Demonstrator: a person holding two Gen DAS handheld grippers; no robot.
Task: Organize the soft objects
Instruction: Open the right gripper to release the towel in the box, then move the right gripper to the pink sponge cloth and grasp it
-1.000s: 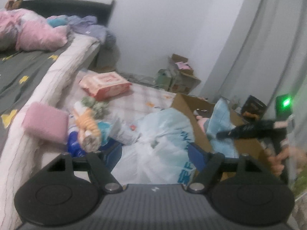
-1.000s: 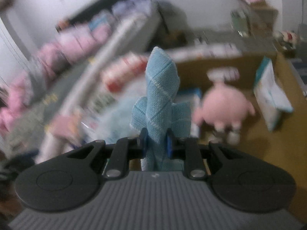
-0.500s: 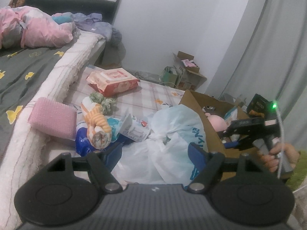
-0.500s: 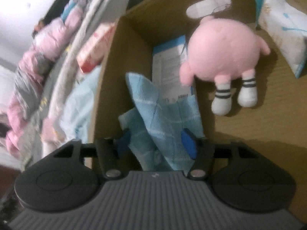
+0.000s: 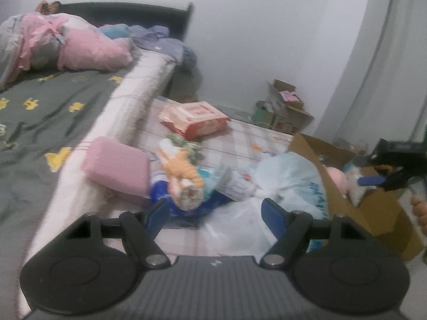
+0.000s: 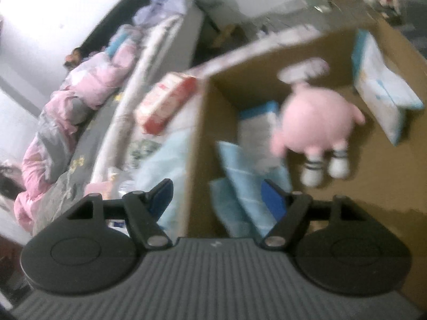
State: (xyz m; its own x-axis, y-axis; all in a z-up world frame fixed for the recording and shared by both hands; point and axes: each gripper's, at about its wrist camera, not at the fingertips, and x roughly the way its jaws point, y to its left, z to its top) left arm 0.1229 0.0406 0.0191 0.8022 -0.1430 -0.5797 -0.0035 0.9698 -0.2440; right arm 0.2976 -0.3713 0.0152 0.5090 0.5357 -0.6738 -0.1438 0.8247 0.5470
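Right gripper point(image 6: 217, 196) jaws just opening, released; woven blue cloth point(image 6: 240, 176) lying crumpled below in cardboard box point(image 6: 197, 144). Left gripper point(image 5: 214, 213) gaping, empty, over crinkled plastic bag point(image 5: 288, 178).

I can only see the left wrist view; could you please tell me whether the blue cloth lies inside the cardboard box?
Observer: Yes, the blue cloth lies inside the cardboard box, against its left wall.
Operator: Thank you. Is the right gripper holding it?
Observer: No. The right gripper has just been opening its jaws; they stand apart, and the cloth lies loose beneath them.
Operator: What lies next to the cloth?
Observer: The pink plush lies on the box floor just right of it, its striped legs pointing towards the camera.
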